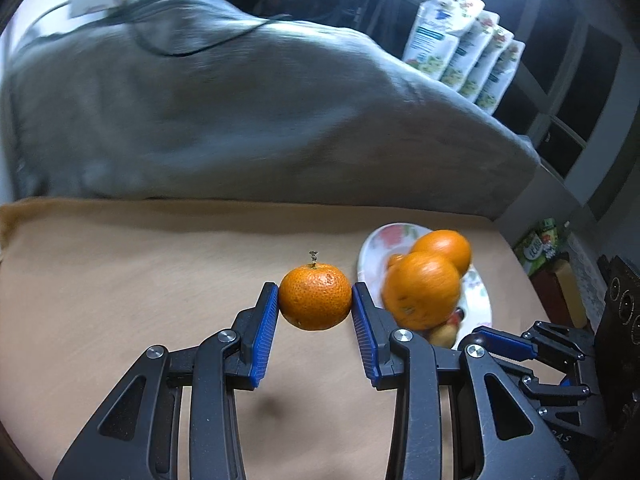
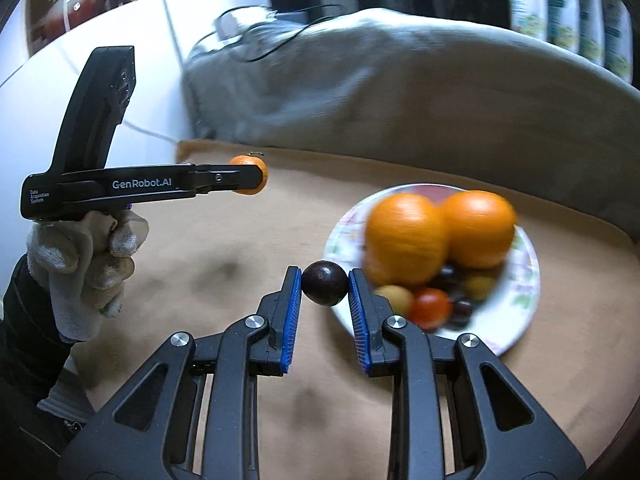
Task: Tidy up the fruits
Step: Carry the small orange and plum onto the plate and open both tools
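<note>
Floral plate (image 2: 524, 280) heaped with oranges (image 2: 404, 236); left tool (image 1: 315, 300) clamped on mandarin (image 1: 315, 297), right tool (image 2: 324, 284) on dark fruit (image 2: 324, 283).

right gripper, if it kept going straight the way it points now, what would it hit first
Likely the plate rim or the small fruits on it, just past the dark round fruit held in the right gripper. Depth is unclear; it might pass just left onto the tan table cover.
</note>
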`<move>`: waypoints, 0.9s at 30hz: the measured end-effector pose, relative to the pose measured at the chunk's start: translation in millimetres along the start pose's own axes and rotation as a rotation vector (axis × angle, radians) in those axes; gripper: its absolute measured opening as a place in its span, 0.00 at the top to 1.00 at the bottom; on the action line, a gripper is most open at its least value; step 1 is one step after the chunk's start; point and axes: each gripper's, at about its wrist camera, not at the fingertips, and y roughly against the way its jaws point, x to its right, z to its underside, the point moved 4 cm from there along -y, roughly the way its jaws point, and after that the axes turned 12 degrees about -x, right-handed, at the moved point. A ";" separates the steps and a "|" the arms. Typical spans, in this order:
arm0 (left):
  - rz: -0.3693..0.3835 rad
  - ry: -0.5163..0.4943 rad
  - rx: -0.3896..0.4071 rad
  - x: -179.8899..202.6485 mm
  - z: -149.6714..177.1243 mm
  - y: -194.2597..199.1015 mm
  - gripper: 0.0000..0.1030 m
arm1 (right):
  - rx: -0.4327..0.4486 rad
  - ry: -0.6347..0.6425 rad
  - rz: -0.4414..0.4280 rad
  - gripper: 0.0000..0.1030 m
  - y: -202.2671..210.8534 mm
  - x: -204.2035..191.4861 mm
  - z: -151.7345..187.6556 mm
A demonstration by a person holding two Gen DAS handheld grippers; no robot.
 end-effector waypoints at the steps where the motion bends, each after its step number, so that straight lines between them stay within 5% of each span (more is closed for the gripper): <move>1: 0.006 -0.008 -0.002 4.2 -3.1 -2.3 0.66 | 0.003 -0.010 0.005 0.76 1.8 5.1 0.7; 27: 0.097 -0.111 -0.099 72.5 -57.6 -70.1 0.65 | 0.016 -0.066 0.060 0.76 -6.3 54.4 4.8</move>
